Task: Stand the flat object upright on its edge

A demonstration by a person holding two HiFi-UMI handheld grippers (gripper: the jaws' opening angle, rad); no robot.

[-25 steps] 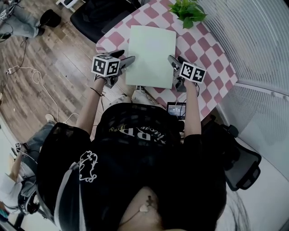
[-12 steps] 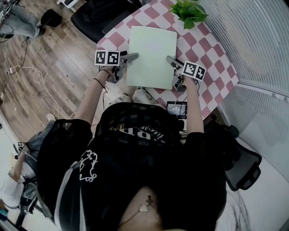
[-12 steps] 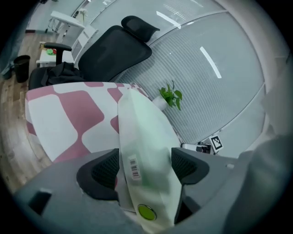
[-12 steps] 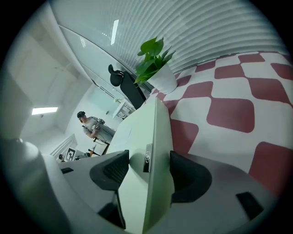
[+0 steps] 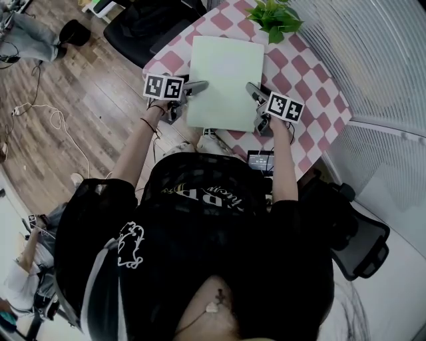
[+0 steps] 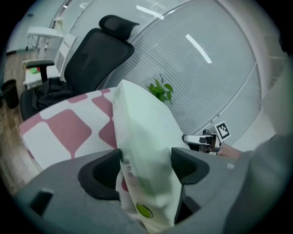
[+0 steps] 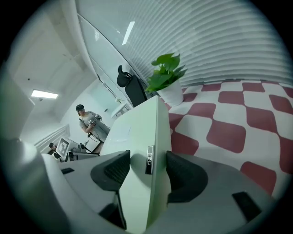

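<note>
A barcode (image 6: 127,169) runs along the pack (image 6: 146,137) edge seen from the left gripper view, its digits too small to read, with a round green sticker (image 6: 143,210) below it. In the right gripper view a small dark label (image 7: 149,160) sits on the pack's (image 7: 137,151) right edge; its print cannot be read. Each marker cube (image 5: 164,86) carries black-and-white squares.

The pale green pack (image 5: 223,83) is at the middle of the pink-checked counter (image 5: 313,73), its broad face up, not on its edge. Its left side runs close to the counter's left edge, with wood floor (image 5: 80,100) and a black chair (image 5: 143,30) beyond. To the right lies bare checked counter. The plant (image 5: 274,16) stands at the far edge, apart from the pack.

The left hand-held gripper (image 5: 190,93) is at the pack's left edge. Its jaws have just been opening and stand at their widest, with that edge between them (image 6: 146,167). The pack fills most of the gap; whether the pads touch it I cannot tell.

The right hand-held gripper (image 5: 256,106) is at the right edge, opposite the left one. Its jaws (image 7: 147,173) are closed on the pack, one pad on the upper face and one on the under side
</note>
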